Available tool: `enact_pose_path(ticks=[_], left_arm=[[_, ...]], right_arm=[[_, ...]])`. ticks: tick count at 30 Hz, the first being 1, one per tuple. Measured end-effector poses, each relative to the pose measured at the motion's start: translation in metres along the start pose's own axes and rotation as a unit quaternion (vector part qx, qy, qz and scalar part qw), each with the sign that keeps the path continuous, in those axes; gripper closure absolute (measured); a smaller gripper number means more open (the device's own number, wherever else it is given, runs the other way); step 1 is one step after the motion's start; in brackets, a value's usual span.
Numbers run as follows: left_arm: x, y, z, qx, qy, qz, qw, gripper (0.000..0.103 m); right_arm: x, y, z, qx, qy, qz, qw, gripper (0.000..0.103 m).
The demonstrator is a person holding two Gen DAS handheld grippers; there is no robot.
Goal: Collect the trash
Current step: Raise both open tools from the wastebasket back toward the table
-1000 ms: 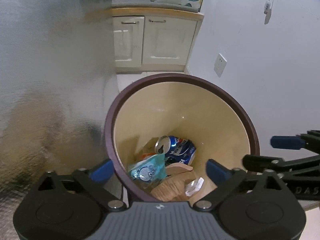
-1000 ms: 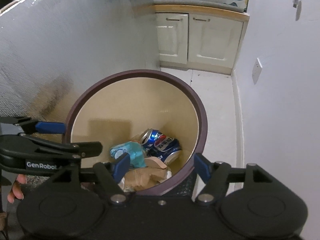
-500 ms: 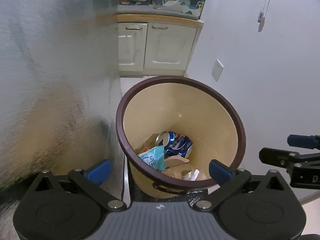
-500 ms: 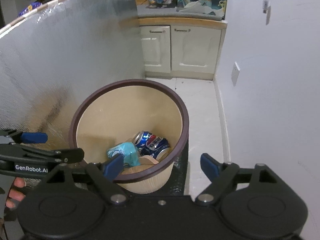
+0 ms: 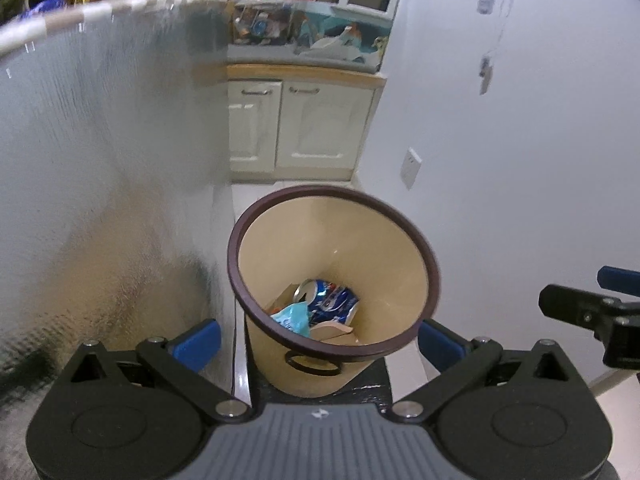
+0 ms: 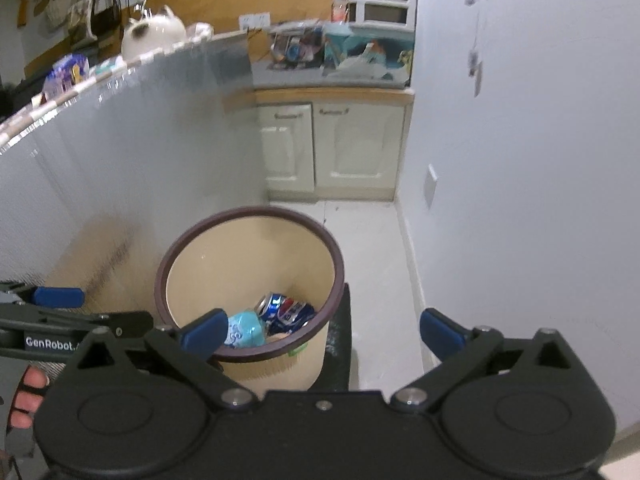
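Apparently I am nearly done: a crushed can (image 5: pixel 330 300), a blue wrapper (image 5: pixel 293 318) and paper scraps lie inside the bin (image 5: pixel 424 252), while my left gripper (image 5: pixel 316 340) and right gripper (image 6: pixel 322 330) hang spread and empty above it.

Left gripper (image 5: pixel 316 336) jaws spread wide and empty, right gripper (image 6: pixel 320 330) likewise, side by side
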State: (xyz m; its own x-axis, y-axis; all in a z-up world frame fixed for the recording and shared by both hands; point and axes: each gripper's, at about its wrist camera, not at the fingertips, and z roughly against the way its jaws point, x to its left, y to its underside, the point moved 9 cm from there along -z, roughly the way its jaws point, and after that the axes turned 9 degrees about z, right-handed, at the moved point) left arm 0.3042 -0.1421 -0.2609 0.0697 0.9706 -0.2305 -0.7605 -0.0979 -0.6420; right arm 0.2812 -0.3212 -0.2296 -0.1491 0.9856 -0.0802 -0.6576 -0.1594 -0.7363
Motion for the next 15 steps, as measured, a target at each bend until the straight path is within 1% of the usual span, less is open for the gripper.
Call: enact_pose_path(ticks=[8, 15], left_arm=[[-0.026, -0.007, 0.055, -0.04, 0.028, -0.02, 0.9986, 0.0], [-0.04, -0.021, 0.108, -0.085, 0.045, -0.033, 0.9948, 0.0]], right_arm=[[-0.011, -0.003, 0.053, -0.039, 0.014, -0.007, 0.999, 0.0], [-0.01, -0.017, 0.096, -0.075, 0.025, -0.01, 0.997, 0.0]])
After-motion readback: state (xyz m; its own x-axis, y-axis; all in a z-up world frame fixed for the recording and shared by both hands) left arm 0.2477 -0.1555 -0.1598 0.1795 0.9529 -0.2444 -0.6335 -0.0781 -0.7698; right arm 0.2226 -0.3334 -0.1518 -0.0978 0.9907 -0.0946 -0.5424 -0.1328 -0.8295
